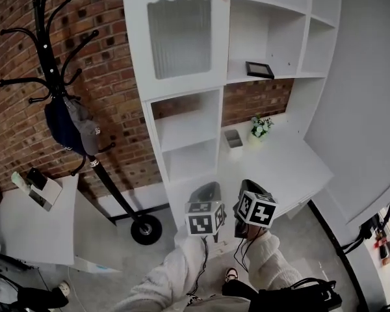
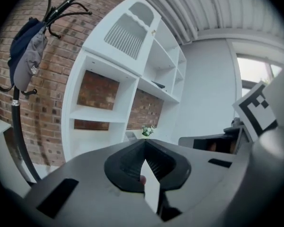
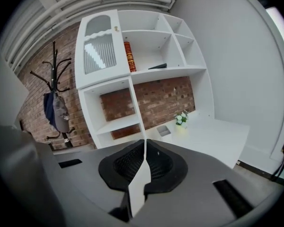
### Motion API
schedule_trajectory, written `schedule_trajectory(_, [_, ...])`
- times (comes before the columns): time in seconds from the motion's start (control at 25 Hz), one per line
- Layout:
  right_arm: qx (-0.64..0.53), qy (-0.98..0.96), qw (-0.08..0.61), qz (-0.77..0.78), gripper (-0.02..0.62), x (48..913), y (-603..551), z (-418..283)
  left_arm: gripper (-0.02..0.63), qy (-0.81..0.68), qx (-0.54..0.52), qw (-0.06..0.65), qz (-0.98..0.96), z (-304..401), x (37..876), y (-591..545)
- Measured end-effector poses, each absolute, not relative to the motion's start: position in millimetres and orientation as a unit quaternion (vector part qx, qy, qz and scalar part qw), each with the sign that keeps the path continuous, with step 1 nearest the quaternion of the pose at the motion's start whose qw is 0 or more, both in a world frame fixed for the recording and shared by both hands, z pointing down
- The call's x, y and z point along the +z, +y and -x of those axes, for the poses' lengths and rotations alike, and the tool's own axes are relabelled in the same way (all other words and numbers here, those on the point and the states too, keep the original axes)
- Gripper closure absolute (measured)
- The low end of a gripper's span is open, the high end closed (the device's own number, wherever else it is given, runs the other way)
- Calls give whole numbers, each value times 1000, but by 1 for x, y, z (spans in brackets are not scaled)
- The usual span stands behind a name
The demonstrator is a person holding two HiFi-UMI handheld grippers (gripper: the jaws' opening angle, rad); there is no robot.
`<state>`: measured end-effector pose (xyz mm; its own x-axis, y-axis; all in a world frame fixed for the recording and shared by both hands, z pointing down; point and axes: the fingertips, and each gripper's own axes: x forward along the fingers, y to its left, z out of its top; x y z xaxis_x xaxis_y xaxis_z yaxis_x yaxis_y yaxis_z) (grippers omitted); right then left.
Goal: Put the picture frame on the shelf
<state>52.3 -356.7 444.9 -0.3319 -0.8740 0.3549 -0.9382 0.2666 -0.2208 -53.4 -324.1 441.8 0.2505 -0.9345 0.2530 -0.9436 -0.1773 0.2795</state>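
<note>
A black picture frame (image 1: 259,69) lies flat on an upper shelf of the white shelf unit (image 1: 182,119). It also shows as a dark flat shape in the left gripper view (image 2: 157,84) and in the right gripper view (image 3: 157,66). Both grippers are held low, close to the person's body, well short of the shelves. My left gripper (image 1: 207,192) points at the unit with its jaws closed together on nothing (image 2: 144,146). Beside it, my right gripper (image 1: 252,188) is likewise shut and empty (image 3: 145,145).
A white desk surface (image 1: 283,168) joins the unit and carries a small flower pot (image 1: 260,127) and a grey container (image 1: 233,138). A black coat rack (image 1: 52,77) with a cap and bag stands left. A low white table (image 1: 32,223) sits at far left. A red book (image 3: 128,56) stands on an upper shelf.
</note>
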Motion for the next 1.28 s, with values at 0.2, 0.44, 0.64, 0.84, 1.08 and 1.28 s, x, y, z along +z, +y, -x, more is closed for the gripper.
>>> schedule_trajectory(0.2, [212, -788, 92, -571, 563, 465, -341, -82, 599, -616, 10, 216, -757, 44, 460, -316])
schedule_trajectory(0.44, [216, -790, 101, -565, 571, 468, -350, -97, 598, -626, 15, 218, -748, 40, 463, -325])
schedule_trajectory(0.64, [217, -799, 102, -552, 571, 467, -357, -89, 598, -631, 27, 219, -743, 43, 469, -327])
schedule_trajectory(0.84, [222, -802, 102, -546, 571, 468, -364, -81, 598, -639, 27, 217, -737, 55, 468, -329])
schedule_trajectory(1.08, [221, -806, 94, -541, 572, 461, -372, -71, 598, -644, 26, 210, -735, 66, 463, -337])
schedule_trajectory(1.28, [219, -806, 92, -542, 572, 459, -377, -70, 598, -642, 21, 207, -738, 66, 459, -344])
